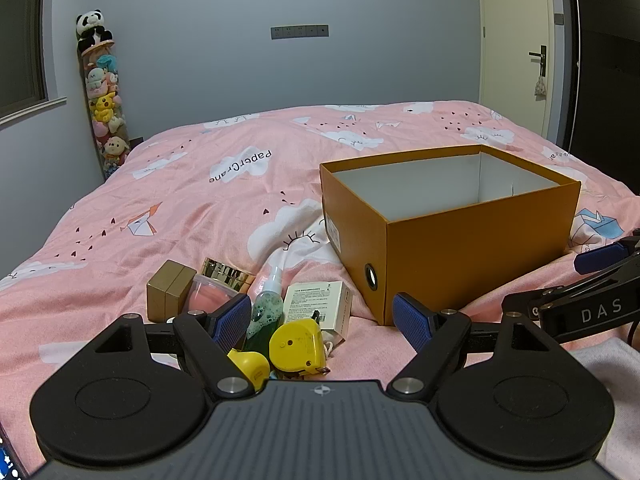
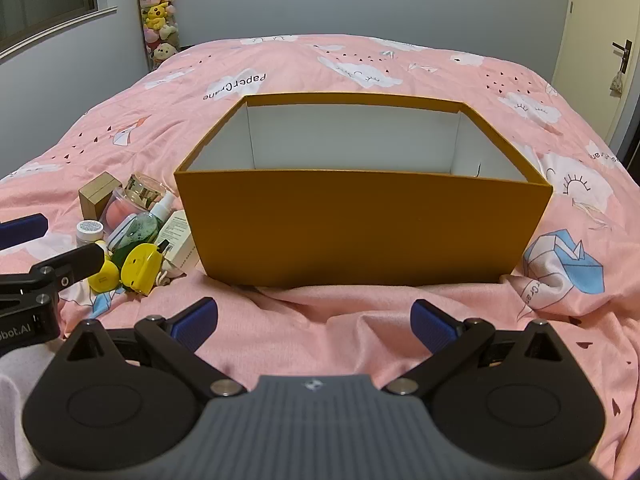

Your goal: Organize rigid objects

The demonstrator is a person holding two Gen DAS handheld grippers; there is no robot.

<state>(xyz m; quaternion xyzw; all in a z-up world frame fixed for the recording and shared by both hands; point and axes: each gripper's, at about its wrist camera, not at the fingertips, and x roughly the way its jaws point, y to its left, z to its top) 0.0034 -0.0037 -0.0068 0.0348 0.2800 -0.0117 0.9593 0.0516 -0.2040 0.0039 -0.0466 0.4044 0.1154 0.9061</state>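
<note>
A: What is recorded of the largest items?

B: A bed (image 2: 304, 64) covered in pink patterned bedding is noted. An orange cardboard box (image 2: 360, 224) is set on it, lidless, its white interior showing nothing inside.

A: And the objects to be organised?

B: A cluster is found on the bedding just left of the box. A white carton (image 1: 318, 305) lies nearest the box; a green spray bottle (image 1: 262, 316) is leaned beside it. A yellow tape measure (image 1: 296, 345) is placed at the near edge, with a small yellow piece (image 1: 250, 364) beside it. A brown box (image 1: 168, 290), a gold-capped jar (image 1: 226, 273) and a clear tub holding something pink (image 1: 210, 295) are seen behind.

A: The grippers?

B: The left gripper (image 1: 322, 322) is held over the cluster, fingers spread apart, nothing between them. The right gripper (image 2: 314, 322) is held before the box, fingers likewise spread and empty.
</note>
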